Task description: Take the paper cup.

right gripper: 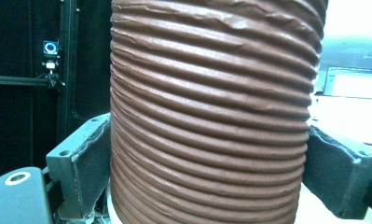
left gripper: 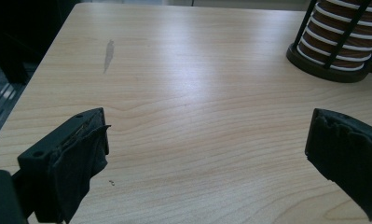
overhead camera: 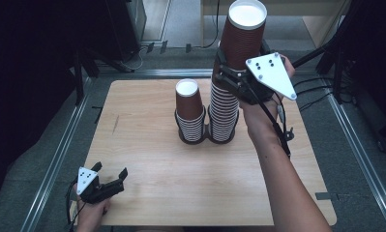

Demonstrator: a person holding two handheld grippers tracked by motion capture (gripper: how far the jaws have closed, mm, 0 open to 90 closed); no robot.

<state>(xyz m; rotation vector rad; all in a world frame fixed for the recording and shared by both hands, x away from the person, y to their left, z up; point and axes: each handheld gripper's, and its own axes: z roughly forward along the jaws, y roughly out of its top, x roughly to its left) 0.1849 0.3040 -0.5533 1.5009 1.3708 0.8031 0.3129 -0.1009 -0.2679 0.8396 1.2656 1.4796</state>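
The tall stack of brown paper cups (overhead camera: pixel 231 67) is ribbed down its side by many nested rims, brown above and white-edged lower down, and its top cup shows a white inside. The right gripper (overhead camera: pixel 229 72) is clamped on it, one black jaw pressed to each side of the stack about halfway up; in the right gripper view the ribbed brown wall (right gripper: pixel 211 116) stands directly ahead between the jaws. The stack's foot sits below the gripper in a black wire cup holder (overhead camera: pixel 207 136) with two rings. There are two stacks: this one, and a short stack of brown paper cups (overhead camera: pixel 189 113) just beside it in the other ring. The left gripper (overhead camera: pixel 109 180) rests low at the near left corner of the wooden table (overhead camera: pixel 152 164), jaws wide apart with nothing between them. Bare wood lies ahead of it up to the holder, and the table edge runs close beside it
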